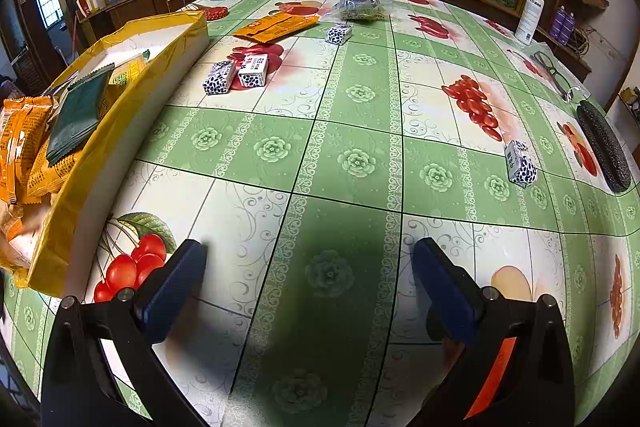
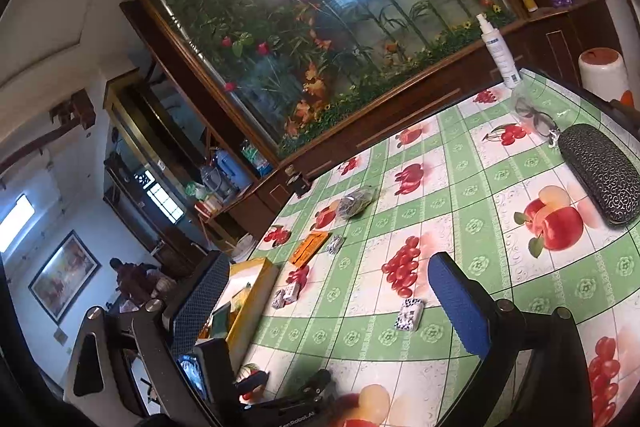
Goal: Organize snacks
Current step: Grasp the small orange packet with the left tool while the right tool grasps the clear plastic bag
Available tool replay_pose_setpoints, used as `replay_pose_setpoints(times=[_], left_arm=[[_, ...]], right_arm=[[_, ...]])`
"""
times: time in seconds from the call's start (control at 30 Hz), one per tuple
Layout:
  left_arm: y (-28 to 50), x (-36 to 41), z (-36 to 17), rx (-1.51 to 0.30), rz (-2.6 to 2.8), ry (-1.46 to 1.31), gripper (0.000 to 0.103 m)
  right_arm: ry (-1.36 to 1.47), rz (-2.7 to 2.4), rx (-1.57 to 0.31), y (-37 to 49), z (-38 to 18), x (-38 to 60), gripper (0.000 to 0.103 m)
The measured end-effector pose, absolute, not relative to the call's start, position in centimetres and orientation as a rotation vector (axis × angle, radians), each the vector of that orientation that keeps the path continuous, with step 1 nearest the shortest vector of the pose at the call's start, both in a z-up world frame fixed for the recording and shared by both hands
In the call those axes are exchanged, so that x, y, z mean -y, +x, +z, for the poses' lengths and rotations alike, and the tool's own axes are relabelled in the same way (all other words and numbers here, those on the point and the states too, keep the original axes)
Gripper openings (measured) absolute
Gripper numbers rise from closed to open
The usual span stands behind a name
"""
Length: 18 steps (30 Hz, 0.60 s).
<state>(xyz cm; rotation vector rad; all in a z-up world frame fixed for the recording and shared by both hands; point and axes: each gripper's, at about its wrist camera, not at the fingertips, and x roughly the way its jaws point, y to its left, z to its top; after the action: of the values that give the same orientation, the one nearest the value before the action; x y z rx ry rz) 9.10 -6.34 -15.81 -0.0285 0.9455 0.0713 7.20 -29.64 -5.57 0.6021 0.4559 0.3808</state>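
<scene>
**Snack count: 4 small boxes and 1 orange packet loose on table, both grippers empty**

Left gripper (image 1: 308, 283): jaws wide apart, nothing between the blue pads, hovering low over the fruit-print tablecloth (image 1: 360, 163). Right gripper (image 2: 324, 287): jaws also spread wide, nothing held, tilted view across the same table.

Loose on the cloth, left wrist view:
- 4 small white boxes with dark speckle print. Two sit side by side, touching or nearly so: the left paired box (image 1: 219, 77) and the right paired box (image 1: 253, 70), just beside the yellow box's long wall. A third box (image 1: 339, 34) sits further back, near the orange packet. A fourth box (image 1: 520, 163) lies well apart on the right, near the glasses case.
- 1 flat orange packet (image 1: 276, 25), lying behind the pair.
- 1 clear bag with dark contents (image 1: 358, 7), furthest back.

Yellow box (image 1: 120, 131), open top, at the left table edge: holds several orange packets (image 1: 20, 147), exact count unclear, 1 dark green sachet (image 1: 78, 115) lying on top, and at least 1 yellow packet (image 1: 126, 73) beyond it.

Non-snack items, right side: 1 black textured glasses case (image 1: 604, 147), 1 pair of glasses (image 1: 554, 71), 1 white spray bottle (image 1: 532, 11).
</scene>
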Motion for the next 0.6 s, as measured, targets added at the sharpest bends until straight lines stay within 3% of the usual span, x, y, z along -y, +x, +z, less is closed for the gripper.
replay_pose_setpoints(times=[0.13, 0.27, 0.6], left_arm=[[9.4, 7.6, -15.4, -0.963, -0.007, 0.008, 0.103], [10.8, 9.0, -14.9, -1.177, -0.167, 0.117, 0.103], [12.4, 10.1, -15.1, -1.164, -0.235, 0.159, 0.103]], right_arm=[[0.561, 0.369, -0.423, 6.2, -4.9, 29.6, 0.101], [0.575, 0.36, -0.428, 6.4, -5.1, 30.0, 0.101], [0.571, 0.364, -0.445, 6.5, -5.1, 29.5, 0.101]])
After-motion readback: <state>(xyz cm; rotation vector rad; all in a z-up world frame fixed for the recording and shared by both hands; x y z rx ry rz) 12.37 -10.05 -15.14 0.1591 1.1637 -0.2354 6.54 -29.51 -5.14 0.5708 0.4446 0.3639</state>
